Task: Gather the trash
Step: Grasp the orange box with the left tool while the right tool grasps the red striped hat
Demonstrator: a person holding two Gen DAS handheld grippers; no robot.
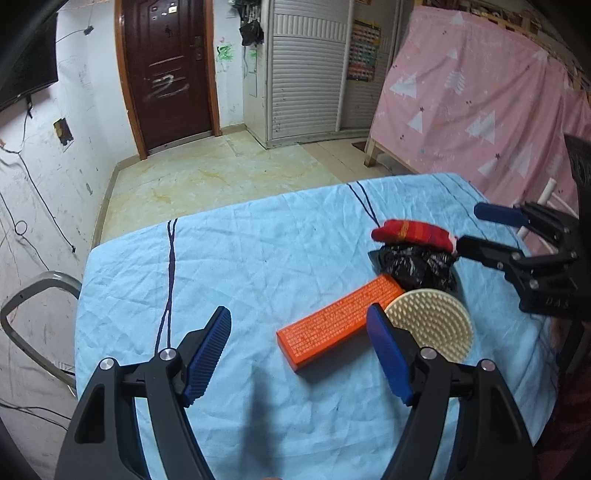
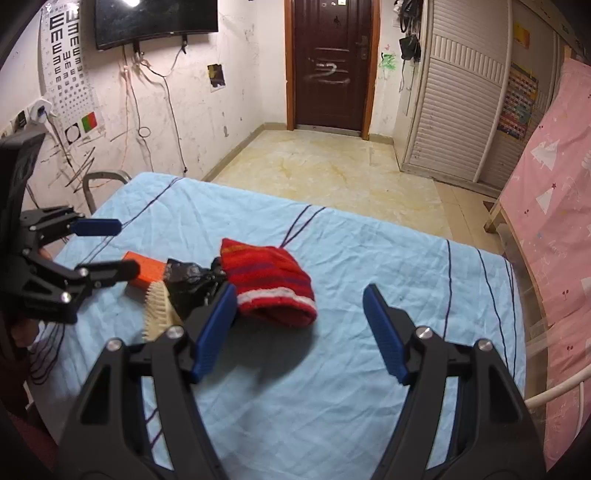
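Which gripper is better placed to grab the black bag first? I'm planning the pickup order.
Probably the right gripper: it stands open with the black bag just off its inner finger. The left gripper, also open, has the orange box and brush in its way.

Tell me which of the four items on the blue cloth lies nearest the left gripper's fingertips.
The flat orange rectangular box: it lies just ahead of the open left gripper. The cream round bristle brush sits beside one finger; the crumpled black plastic bag and red knitted hat lie farther.

- A lived-in room of a home, likely a bedroom.
- A bunk bed (image 1: 480,96) stands draped in a pink sheet.
- A slatted wardrobe (image 2: 458,96) stands beside a brown door (image 2: 328,62).
- A television (image 2: 155,22) and eye chart (image 2: 66,62) hang on a scuffed wall.
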